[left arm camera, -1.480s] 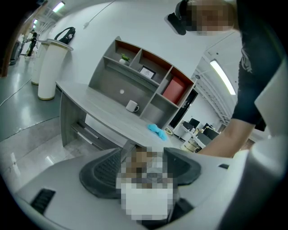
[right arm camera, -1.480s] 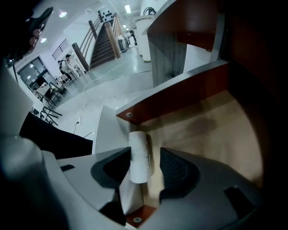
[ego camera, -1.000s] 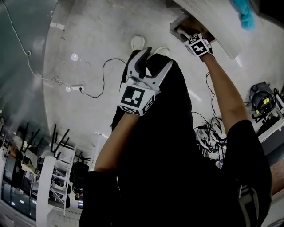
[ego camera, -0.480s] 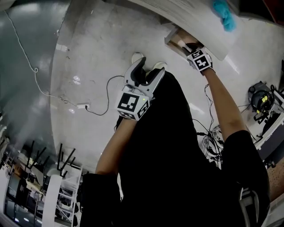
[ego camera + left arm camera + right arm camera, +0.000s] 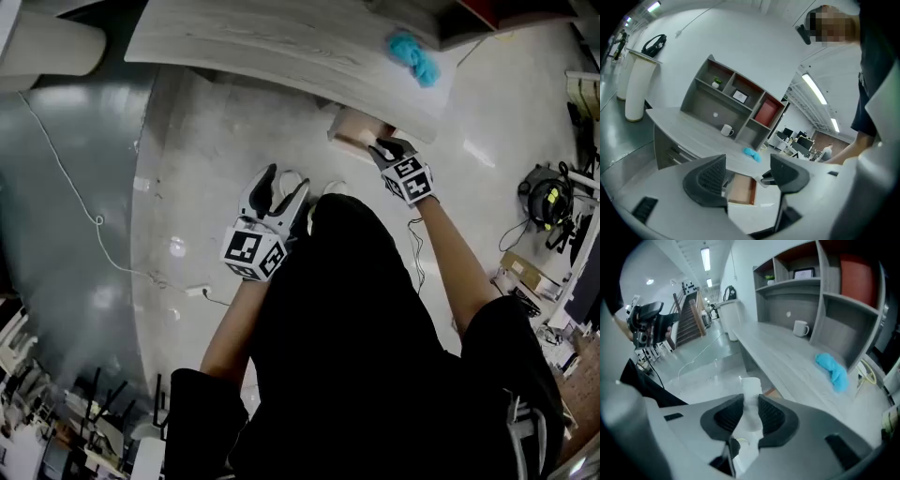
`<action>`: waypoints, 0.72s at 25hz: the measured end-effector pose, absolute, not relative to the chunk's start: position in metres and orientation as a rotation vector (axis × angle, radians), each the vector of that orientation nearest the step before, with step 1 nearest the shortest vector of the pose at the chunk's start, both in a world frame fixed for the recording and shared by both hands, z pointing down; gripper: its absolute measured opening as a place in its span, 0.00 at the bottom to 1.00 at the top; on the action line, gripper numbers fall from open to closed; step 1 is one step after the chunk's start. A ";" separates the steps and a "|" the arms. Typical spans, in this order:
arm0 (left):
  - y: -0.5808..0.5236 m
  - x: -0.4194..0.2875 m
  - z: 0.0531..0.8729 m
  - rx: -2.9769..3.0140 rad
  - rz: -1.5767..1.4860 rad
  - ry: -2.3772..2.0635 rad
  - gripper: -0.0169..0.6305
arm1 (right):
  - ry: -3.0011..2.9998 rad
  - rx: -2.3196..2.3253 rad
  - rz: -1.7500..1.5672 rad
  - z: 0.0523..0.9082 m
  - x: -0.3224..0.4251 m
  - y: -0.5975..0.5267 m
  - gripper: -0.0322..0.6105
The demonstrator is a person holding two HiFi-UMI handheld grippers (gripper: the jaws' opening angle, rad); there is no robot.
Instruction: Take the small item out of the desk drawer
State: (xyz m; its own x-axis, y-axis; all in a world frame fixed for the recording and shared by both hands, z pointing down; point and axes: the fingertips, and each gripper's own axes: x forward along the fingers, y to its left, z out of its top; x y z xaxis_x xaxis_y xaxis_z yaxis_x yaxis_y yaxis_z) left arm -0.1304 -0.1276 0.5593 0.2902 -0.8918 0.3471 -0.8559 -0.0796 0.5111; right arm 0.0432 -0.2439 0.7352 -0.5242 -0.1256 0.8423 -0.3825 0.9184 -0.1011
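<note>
The wooden desk drawer (image 5: 349, 129) stands pulled out under the grey desktop (image 5: 281, 42). My right gripper (image 5: 384, 150) is at the drawer's open front, shut on a small white item (image 5: 750, 401) that stands up between its pads. The same drawer (image 5: 740, 190) shows its bare wooden bottom in the left gripper view, with the right gripper (image 5: 771, 177) at its right side. My left gripper (image 5: 281, 183) hangs open and empty over the floor, left of the drawer and apart from it.
A blue cloth (image 5: 413, 56) lies on the desktop near its right end, above the drawer. A white mug (image 5: 800, 327) stands by the grey shelf unit (image 5: 731, 101) at the desk's back. Cables (image 5: 75, 197) run across the floor at left; equipment (image 5: 548, 197) stands at right.
The head view has swung so more of the desktop shows. My right gripper with the white item has drawn back from inside the drawer to its front edge. The left gripper stays open.
</note>
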 end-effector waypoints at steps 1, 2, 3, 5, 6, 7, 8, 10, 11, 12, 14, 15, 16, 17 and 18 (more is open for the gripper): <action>-0.129 -0.131 0.552 1.941 -0.079 -1.557 0.45 | -2.142 0.393 0.351 0.718 0.042 -0.242 0.21; -0.132 -0.132 0.544 1.956 -0.088 -1.554 0.45 | -2.168 0.429 0.362 0.700 0.041 -0.240 0.21; -0.135 -0.132 0.536 1.969 -0.102 -1.552 0.45 | -2.197 0.472 0.366 0.681 0.041 -0.240 0.21; -0.144 -0.130 0.519 1.991 -0.140 -1.534 0.45 | -2.259 0.583 0.349 0.641 0.044 -0.243 0.21; -0.149 -0.128 0.510 2.001 -0.162 -1.513 0.45 | -2.287 0.647 0.334 0.621 0.048 -0.245 0.21; -0.153 -0.125 0.501 2.013 -0.184 -1.488 0.45 | -2.311 0.711 0.324 0.601 0.052 -0.247 0.21; -0.158 -0.121 0.491 2.032 -0.202 -1.464 0.45 | -2.333 0.770 0.321 0.583 0.056 -0.249 0.21; -0.168 -0.114 0.472 2.096 -0.210 -1.425 0.45 | -2.378 0.866 0.341 0.552 0.061 -0.250 0.21; -0.173 -0.110 0.464 2.137 -0.201 -1.408 0.45 | -2.400 0.908 0.359 0.539 0.063 -0.251 0.21; -0.179 -0.106 0.457 2.179 -0.189 -1.389 0.45 | -2.423 0.950 0.375 0.526 0.065 -0.250 0.21; -0.189 -0.097 0.446 2.244 -0.169 -1.355 0.45 | -2.464 1.032 0.398 0.502 0.070 -0.248 0.21; -0.192 -0.093 0.442 2.260 -0.167 -1.345 0.45 | -2.480 1.065 0.406 0.492 0.074 -0.247 0.21; -0.195 -0.089 0.439 2.268 -0.168 -1.339 0.45 | -2.492 1.095 0.415 0.482 0.078 -0.247 0.21; -0.198 -0.085 0.436 2.274 -0.170 -1.332 0.45 | -2.500 1.126 0.426 0.474 0.083 -0.247 0.21; -0.202 -0.081 0.433 2.283 -0.171 -1.319 0.45 | -2.506 1.163 0.437 0.467 0.088 -0.247 0.21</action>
State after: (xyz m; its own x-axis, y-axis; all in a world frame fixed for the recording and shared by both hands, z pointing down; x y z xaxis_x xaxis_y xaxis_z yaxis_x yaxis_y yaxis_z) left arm -0.0811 -0.2024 0.4329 0.5240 -0.8411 0.1341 -0.7793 -0.4100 0.4740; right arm 0.0881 -0.2468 0.4669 -0.6055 -0.6705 0.4287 -0.7761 0.6168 -0.1315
